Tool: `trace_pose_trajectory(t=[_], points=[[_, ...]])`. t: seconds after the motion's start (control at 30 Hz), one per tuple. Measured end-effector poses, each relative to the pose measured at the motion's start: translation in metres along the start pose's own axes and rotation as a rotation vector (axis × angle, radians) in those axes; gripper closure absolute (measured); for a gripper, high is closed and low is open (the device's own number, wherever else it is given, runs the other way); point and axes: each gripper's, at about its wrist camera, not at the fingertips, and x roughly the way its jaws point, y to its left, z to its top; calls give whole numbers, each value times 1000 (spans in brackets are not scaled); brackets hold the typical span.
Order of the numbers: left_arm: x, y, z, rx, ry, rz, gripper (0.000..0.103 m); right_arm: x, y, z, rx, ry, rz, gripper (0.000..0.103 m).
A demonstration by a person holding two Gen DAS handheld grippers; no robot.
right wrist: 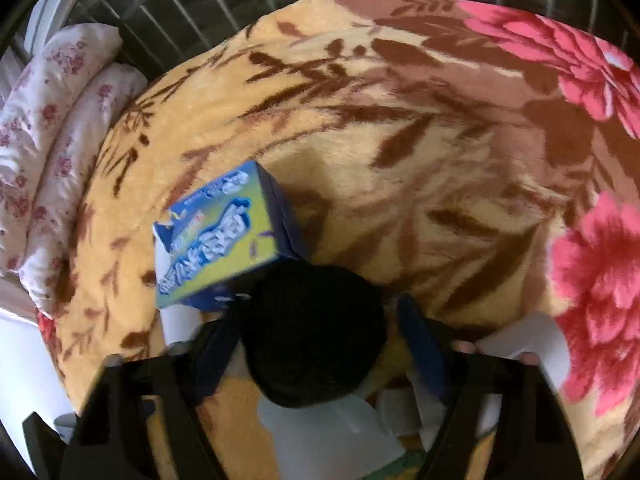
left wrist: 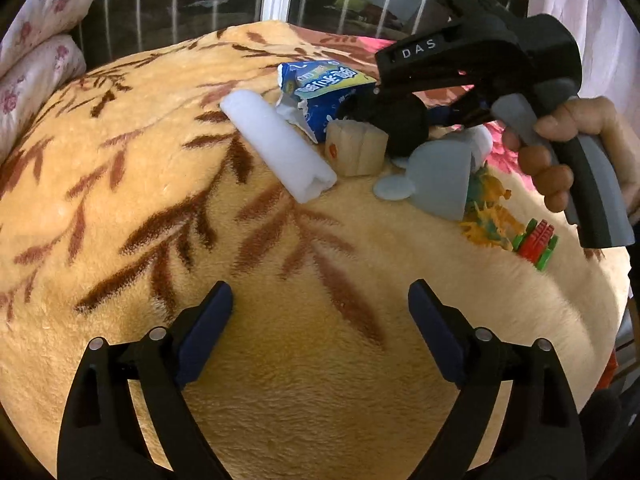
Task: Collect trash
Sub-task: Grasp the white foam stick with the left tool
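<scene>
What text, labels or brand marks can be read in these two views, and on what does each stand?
"DAS": white letters on the black body of the right gripper.
Large white characters on the torn blue and yellow-green carton: upside down and blurred in both views, not readable.
Nothing else carries text.

Bed litter, counted
One foam roll [left wrist: 279,145], one blue carton [left wrist: 320,92], one wooden block [left wrist: 357,149], one black ball [left wrist: 404,124], one grey cup [left wrist: 442,180].
</scene>
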Motion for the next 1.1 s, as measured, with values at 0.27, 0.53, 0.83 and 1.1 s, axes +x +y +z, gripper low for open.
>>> trace_pose_trajectory(t=[0.27,0.53,0.83,1.1], points=[[0,4,-2,-18,-5,-15,16,-46,4,-15,-5,-130,29,57],[-8,15,-5,-66,-44,-63,16,-131,16,-134,-71,-498,97,56],[-18,19,13,-106,-69,-22,16,-130,-17,-228,-53,-572,85,56],[19,25,72,-187,-22,55,16,-127,-52,-244,5,-520,76,56]])
